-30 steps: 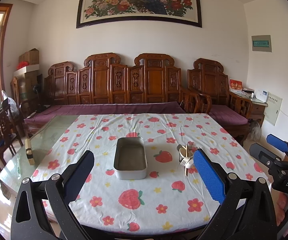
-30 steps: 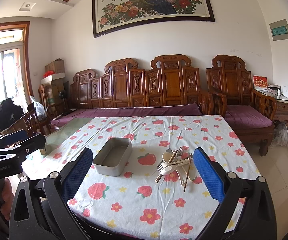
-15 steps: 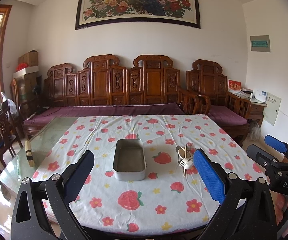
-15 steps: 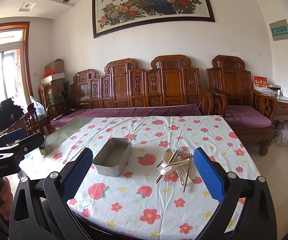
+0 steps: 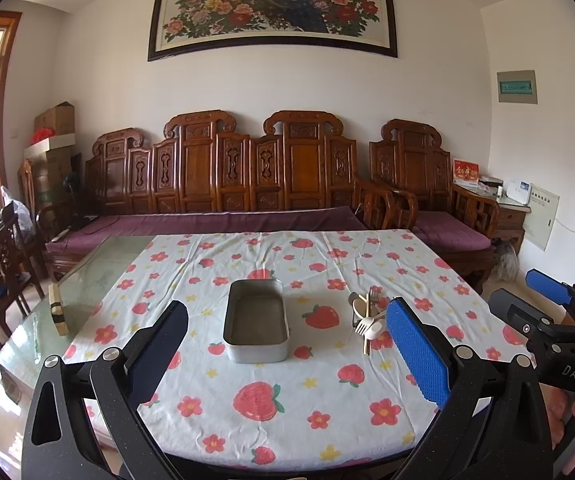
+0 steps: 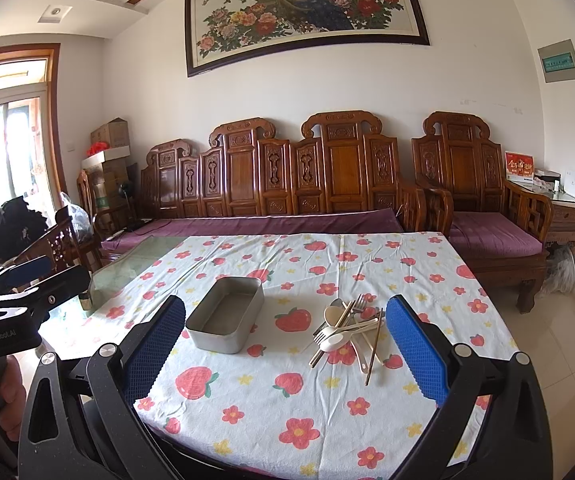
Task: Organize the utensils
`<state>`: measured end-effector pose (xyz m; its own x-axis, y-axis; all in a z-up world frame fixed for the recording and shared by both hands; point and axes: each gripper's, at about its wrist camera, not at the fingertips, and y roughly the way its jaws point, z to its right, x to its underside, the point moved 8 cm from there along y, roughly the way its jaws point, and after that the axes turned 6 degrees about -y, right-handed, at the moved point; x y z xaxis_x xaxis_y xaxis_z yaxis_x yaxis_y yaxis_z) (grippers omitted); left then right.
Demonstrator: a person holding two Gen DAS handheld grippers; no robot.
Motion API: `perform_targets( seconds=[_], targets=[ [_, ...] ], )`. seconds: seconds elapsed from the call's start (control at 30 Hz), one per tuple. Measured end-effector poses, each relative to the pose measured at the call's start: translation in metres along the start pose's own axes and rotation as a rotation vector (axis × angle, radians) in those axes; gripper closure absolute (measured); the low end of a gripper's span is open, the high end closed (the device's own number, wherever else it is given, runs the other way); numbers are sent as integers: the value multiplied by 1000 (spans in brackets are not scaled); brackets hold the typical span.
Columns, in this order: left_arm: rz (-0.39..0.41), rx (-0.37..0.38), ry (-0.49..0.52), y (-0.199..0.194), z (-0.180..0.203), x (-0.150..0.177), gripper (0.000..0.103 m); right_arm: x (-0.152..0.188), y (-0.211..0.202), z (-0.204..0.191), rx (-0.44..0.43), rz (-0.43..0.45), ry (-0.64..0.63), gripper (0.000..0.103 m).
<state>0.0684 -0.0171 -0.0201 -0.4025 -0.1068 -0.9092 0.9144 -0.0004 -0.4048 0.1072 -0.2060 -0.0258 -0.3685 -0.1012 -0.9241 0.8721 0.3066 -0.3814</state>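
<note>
An empty metal tin (image 5: 256,322) (image 6: 225,320) sits mid-table on the strawberry-print cloth (image 5: 287,392). To its right lies a pile of utensils (image 5: 367,316) (image 6: 347,330): pale spoons, forks and chopsticks crossed over each other. My left gripper (image 5: 287,352) hovers open over the near table edge, in front of the tin, holding nothing. My right gripper (image 6: 285,354) is open too, back from the near edge, with the pile just left of its right finger (image 6: 417,350). Each gripper shows at the other view's side, held by a hand.
A small wooden block (image 5: 57,314) lies on the bare glass strip (image 5: 47,340) at the table's left. A carved wooden bench (image 5: 247,176) with purple cushions runs behind the table, with chairs (image 5: 3,276) at the left.
Both views have barely shifted. The tin and utensils lie where they were, and both grippers stay open.
</note>
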Motion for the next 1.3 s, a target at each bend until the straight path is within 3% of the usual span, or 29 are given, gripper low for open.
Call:
perform_targets(
  seconds=[1.03,1.3],
  targets=[
    [3,6,8,-2,3,-8,7,1,-1,2,0,0,-1,3],
    [-51,20,18,15,7,0,7,22,8,8,9,-26,-7,3]
  ],
)
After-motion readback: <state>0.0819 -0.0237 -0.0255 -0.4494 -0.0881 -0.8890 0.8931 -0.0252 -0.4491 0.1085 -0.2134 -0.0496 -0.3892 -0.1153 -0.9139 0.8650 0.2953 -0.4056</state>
